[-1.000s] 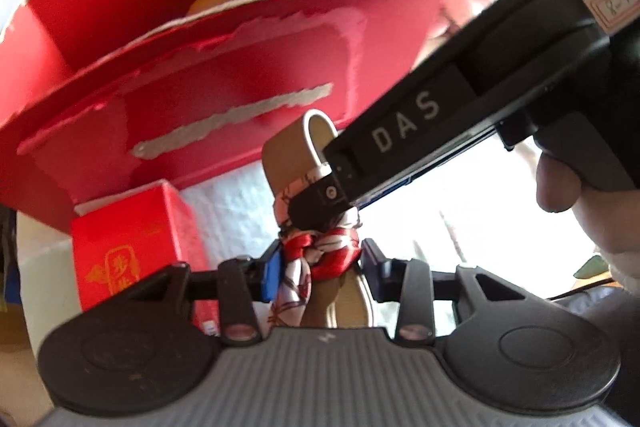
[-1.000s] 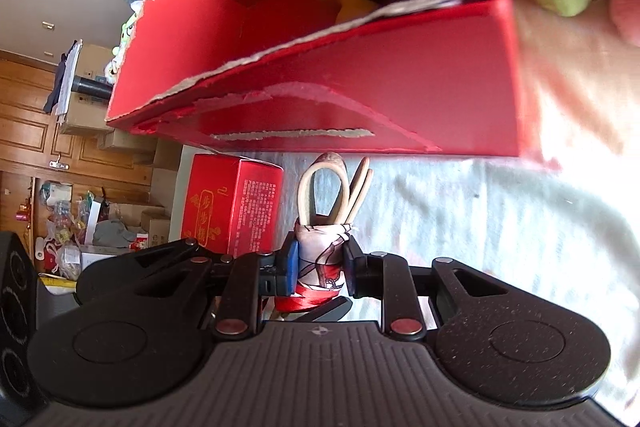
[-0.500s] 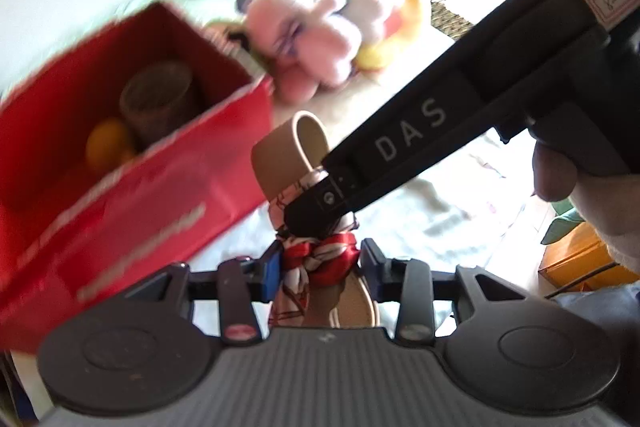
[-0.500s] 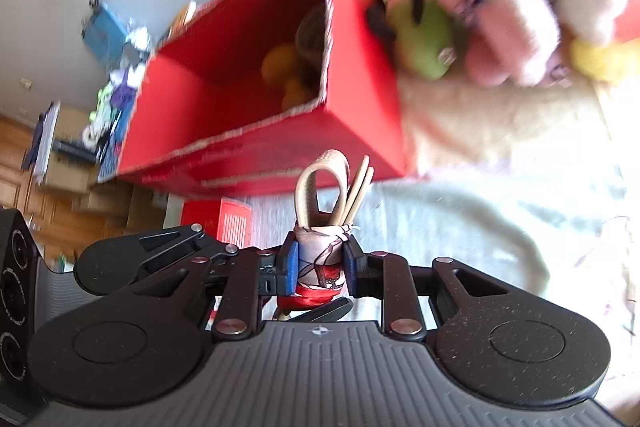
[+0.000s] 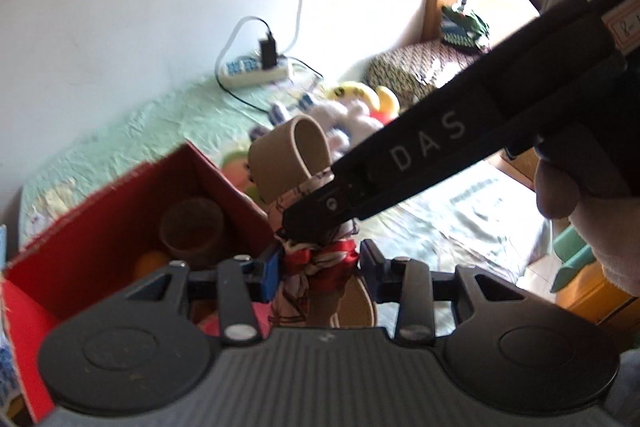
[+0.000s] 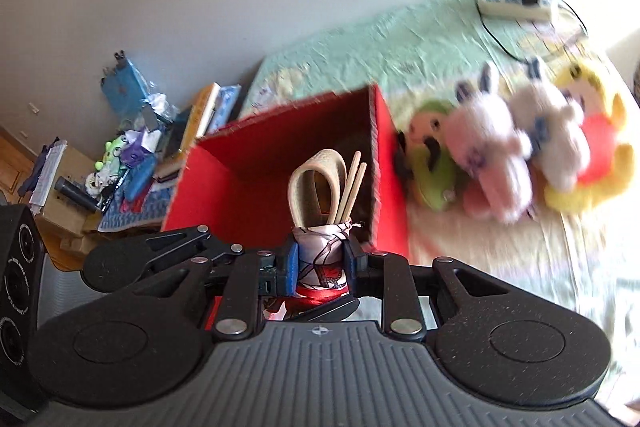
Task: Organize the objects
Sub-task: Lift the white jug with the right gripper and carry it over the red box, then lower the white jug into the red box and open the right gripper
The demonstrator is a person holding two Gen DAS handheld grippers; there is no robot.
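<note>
i've both grippers, left [image 5: 318,267] and right [image 6: 320,263], pinching the scarf-wrapped bundle [image 6: 322,259] (soft, slippery, light); grip the knot.

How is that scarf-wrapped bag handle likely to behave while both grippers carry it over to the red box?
Probably floppy: the scarf-wrapped bag handle bunches between the right gripper pads, and loose scarf hangs below the left gripper. The tan strap loop stands up by itself, so it is likely stiffer. The silky-looking fabric may slip.
</note>
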